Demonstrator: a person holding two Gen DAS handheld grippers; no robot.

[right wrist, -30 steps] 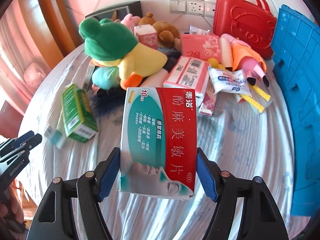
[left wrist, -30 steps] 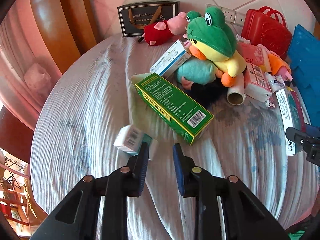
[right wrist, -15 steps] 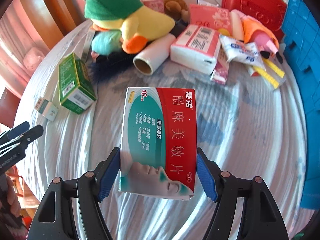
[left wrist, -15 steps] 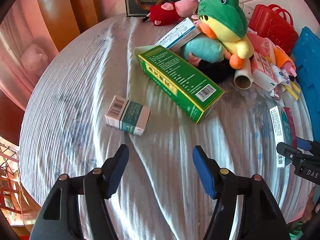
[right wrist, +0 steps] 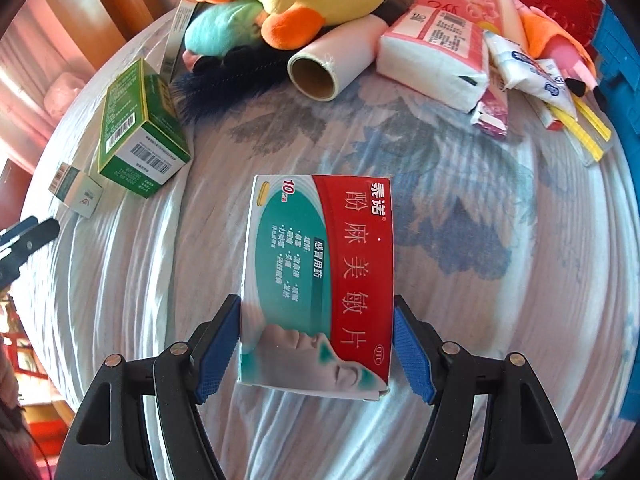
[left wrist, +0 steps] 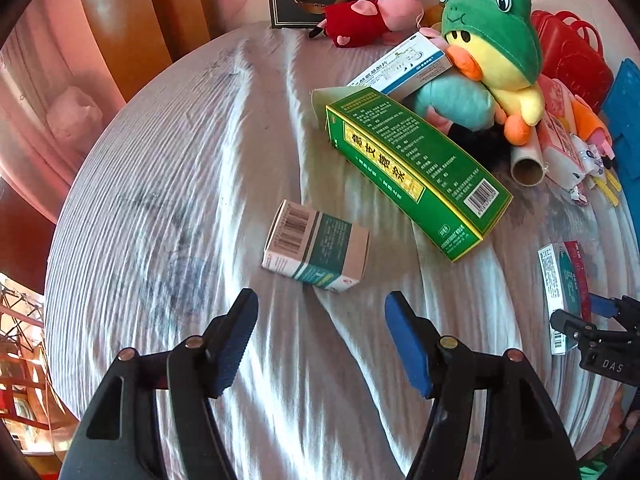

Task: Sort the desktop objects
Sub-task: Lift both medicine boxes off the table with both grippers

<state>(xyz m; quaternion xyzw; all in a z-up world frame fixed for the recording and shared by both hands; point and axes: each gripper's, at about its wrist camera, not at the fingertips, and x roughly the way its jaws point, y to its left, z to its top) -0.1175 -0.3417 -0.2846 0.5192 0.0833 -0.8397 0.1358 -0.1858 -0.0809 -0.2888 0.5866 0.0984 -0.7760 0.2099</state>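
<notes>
My right gripper (right wrist: 316, 344) grips the red-and-teal medicine box (right wrist: 320, 280) above the cloth-covered table (right wrist: 500, 320). My left gripper (left wrist: 320, 336) gapes, empty; the small white-and-green box (left wrist: 316, 246) lies just beyond its tips, beside the long green box (left wrist: 416, 168).

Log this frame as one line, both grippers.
left gripper: jaws open, empty, above small teal box | right gripper: jaws shut on red-teal medicine box | green box: on cloth
</notes>
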